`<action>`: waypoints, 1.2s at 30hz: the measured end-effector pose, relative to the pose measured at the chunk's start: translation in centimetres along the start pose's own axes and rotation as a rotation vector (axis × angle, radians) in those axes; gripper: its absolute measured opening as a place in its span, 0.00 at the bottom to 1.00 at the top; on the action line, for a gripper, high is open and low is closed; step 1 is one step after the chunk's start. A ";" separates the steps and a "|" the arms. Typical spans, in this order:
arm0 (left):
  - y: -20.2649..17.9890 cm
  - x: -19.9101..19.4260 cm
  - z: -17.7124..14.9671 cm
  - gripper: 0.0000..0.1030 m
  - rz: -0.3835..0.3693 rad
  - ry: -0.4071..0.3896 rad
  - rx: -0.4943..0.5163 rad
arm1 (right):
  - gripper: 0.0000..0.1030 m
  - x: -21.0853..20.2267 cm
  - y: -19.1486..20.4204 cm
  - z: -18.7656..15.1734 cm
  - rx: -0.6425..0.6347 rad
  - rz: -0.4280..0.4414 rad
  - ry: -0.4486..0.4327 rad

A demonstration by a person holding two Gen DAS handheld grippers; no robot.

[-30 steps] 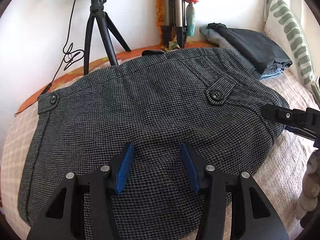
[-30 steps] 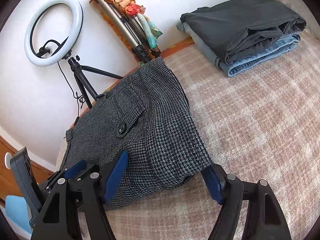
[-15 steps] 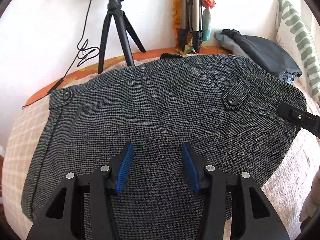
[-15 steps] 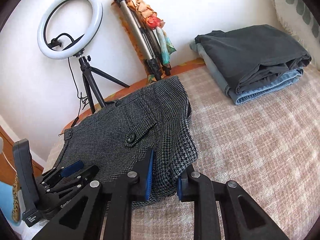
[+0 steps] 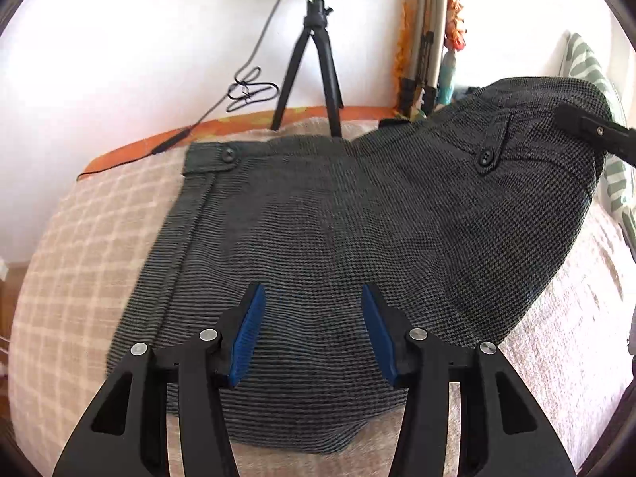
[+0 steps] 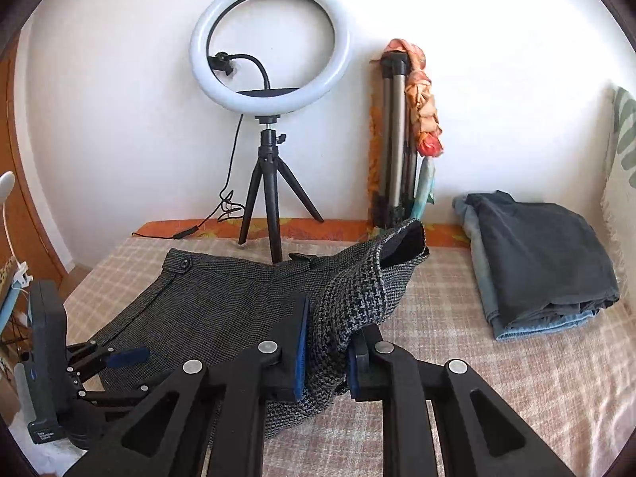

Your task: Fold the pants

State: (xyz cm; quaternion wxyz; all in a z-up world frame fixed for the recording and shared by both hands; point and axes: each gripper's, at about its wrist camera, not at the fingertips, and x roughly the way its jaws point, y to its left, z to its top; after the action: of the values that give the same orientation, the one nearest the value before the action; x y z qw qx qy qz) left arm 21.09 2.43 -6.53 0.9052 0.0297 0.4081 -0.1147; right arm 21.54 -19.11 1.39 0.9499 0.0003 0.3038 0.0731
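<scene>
— Since the pants (image 5: 326, 214) are a woven houndstooth, how do you expect them to behave?

— Soft and limp, I'd judge, with a bit of body from the weave: they drape off my right gripper (image 6: 326, 357) in a sagging slope instead of holding a line. Not slippery, nothing fragile (the buttons are the only hard bits). They lie on the bed (image 6: 516, 397), waistband toward the wall, right side lifted off the blanket.

— And your hold?

— My right jaws are clamped on the right edge of the cloth, pinching what looks like more than one layer. My left gripper (image 5: 310, 334) hovers low over the near part of the fabric with its jaws apart, gripping nothing.

— Where would you take hold next?

— At an edge or seam, through all layers, I think; a pinch mid-panel would likely bunch the top layer only. The near hem under my left jaws seems a fair spot.

— Anything nearby to mind?

— A folded stack of clothes (image 6: 540, 262) lies well apart on the right, and a ring light (image 6: 270, 51) stands on its tripod beyond the waistband.
</scene>
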 end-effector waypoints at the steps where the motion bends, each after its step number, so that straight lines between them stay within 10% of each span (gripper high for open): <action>1: 1.2 -0.8 0.2 0.47 -0.001 -0.014 -0.035 | 0.13 -0.1 1.1 0.4 -0.027 0.009 -0.004; 22: 18.7 -7.5 -3.2 0.47 0.166 -0.111 -0.379 | 0.07 9.1 25.9 -4.4 -0.514 0.255 0.215; 27: 19.1 -7.8 -3.5 0.47 0.176 -0.117 -0.381 | 0.08 10.7 26.9 -5.6 -0.534 0.281 0.250; 31: 18.4 -7.6 -3.2 0.47 0.165 -0.113 -0.367 | 0.36 9.4 25.2 -4.6 -0.465 0.419 0.254; 36: 16.1 -7.4 -2.3 0.47 0.126 -0.109 -0.330 | 0.45 5.9 21.3 -3.0 -0.365 0.465 0.205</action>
State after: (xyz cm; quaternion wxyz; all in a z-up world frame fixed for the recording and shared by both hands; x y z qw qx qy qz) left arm 18.42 19.78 -3.21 0.9240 -0.1000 0.3689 0.0096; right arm 21.60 2.70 -3.57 0.8565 -0.1081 0.3719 0.3413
